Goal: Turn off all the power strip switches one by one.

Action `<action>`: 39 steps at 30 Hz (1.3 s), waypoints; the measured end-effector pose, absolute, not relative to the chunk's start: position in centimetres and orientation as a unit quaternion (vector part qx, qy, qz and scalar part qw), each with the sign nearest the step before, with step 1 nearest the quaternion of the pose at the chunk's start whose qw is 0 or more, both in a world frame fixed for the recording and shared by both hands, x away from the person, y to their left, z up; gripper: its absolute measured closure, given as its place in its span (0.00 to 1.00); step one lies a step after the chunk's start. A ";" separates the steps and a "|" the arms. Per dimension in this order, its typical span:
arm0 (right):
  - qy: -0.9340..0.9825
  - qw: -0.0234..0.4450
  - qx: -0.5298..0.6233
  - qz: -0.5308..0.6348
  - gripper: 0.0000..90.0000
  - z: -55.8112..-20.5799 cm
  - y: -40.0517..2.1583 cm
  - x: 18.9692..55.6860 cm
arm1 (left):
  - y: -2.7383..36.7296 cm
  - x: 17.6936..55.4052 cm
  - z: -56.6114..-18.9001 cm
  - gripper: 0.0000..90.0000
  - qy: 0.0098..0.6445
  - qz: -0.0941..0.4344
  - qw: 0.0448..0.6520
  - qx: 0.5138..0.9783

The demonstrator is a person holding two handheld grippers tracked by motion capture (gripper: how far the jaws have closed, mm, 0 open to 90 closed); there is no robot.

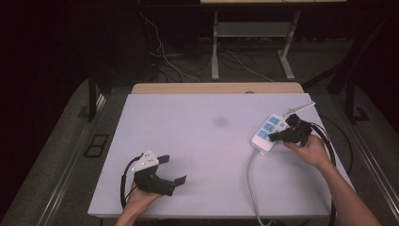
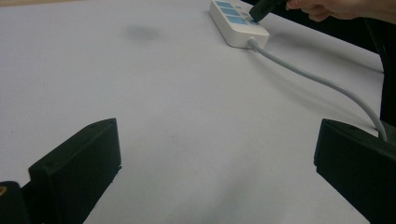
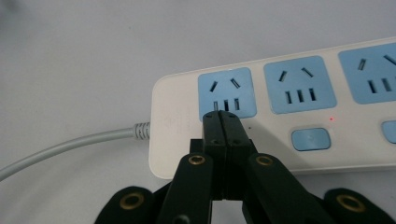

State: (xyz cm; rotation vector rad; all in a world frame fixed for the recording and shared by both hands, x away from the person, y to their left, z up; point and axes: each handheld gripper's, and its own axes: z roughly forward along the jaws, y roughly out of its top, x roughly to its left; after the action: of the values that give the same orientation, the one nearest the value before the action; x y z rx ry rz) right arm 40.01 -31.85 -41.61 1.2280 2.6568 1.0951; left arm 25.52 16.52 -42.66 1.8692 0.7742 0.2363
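Power strip [image 1: 269, 131]: lying flat near the right edge of the white table [image 1: 197, 155], angled away from the person, its grey cable [image 1: 250, 179] trailing toward the near edge.
Look of the strip: white body carrying blue socket faces and blue switch buttons.
Right gripper [image 1: 272, 137]: jaws pressed together with nothing between them, tips resting over the strip's cable end.
Right gripper view: showing what the high view is not resolving, the closed tips [image 3: 220, 117] sitting at the lower edge of the end socket [image 3: 226, 91], a blue button [image 3: 311, 139] just beside them, and a small red light [image 3: 331, 118] glowing.
Left gripper [image 1: 172, 170]: jaws spread wide and holding nothing, resting near the table's front left.
Left gripper view: looking across bare table between its jaws, catching the strip [image 2: 237, 23] and the other gripper's tip [image 2: 261, 10] far off.
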 end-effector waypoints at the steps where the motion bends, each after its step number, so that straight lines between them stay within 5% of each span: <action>1: 0.849 0.009 0.393 0.352 1.00 -41.5 -32.0 40.0 | 16.5 25.5 -42.7 0.00 0.324 0.099 0.525 0.781; 39: 0.837 0.034 0.414 0.356 1.00 -37.9 -34.8 42.4 | 16.7 25.5 -42.6 0.00 0.326 0.101 0.526 0.779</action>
State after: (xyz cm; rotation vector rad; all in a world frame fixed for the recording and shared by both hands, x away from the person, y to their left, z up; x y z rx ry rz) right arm 42.37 -34.75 -37.90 1.2727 2.5753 1.0947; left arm 25.51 16.66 -42.61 1.8638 0.7787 0.2404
